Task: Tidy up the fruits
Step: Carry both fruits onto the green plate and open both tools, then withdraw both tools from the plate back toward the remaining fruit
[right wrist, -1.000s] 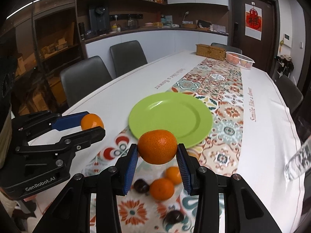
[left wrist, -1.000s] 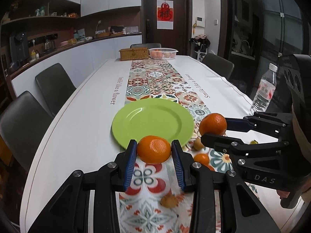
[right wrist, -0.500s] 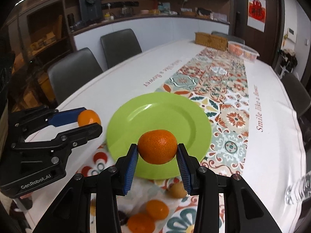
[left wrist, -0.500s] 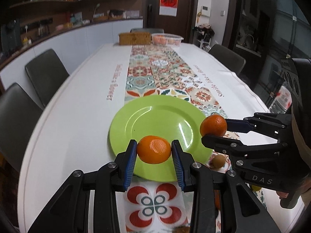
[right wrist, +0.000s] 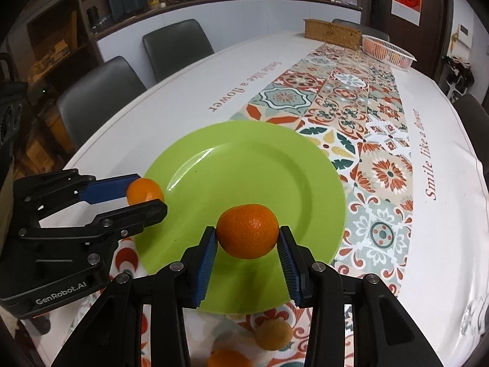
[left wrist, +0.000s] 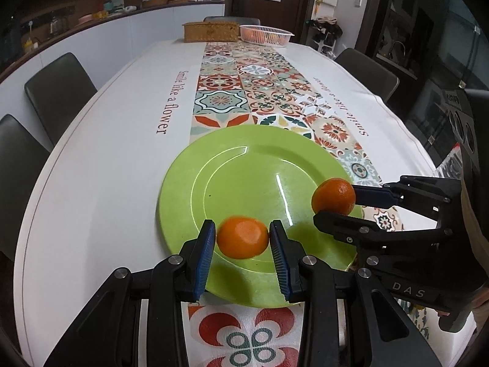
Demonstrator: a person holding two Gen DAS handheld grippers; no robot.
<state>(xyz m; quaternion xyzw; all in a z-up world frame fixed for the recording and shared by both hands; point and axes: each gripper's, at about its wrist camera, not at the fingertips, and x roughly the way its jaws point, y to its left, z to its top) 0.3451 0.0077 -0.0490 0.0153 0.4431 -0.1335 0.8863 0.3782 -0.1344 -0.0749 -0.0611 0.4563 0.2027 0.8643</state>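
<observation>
A green plate (left wrist: 244, 171) lies on the patterned table runner; it also shows in the right wrist view (right wrist: 244, 165). My left gripper (left wrist: 242, 240) is shut on a tangerine (left wrist: 242, 237) above the plate's near rim. My right gripper (right wrist: 248, 238) is shut on another tangerine (right wrist: 248, 231) above the plate's near right part. The right gripper with its tangerine (left wrist: 333, 195) shows at the right of the left wrist view. The left gripper's tangerine (right wrist: 144, 190) shows at the plate's left edge in the right wrist view.
A small yellowish fruit (right wrist: 273, 335) and an orange fruit (right wrist: 227, 359) lie on the runner near the plate. A wicker box (left wrist: 211, 32) and a pink basket (left wrist: 265, 34) stand at the table's far end. Dark chairs (left wrist: 58, 88) line the table's sides.
Both grippers have moved forward with their tangerines, from in front of the plate to over its near part. The loose fruits on the runner are now behind them.
</observation>
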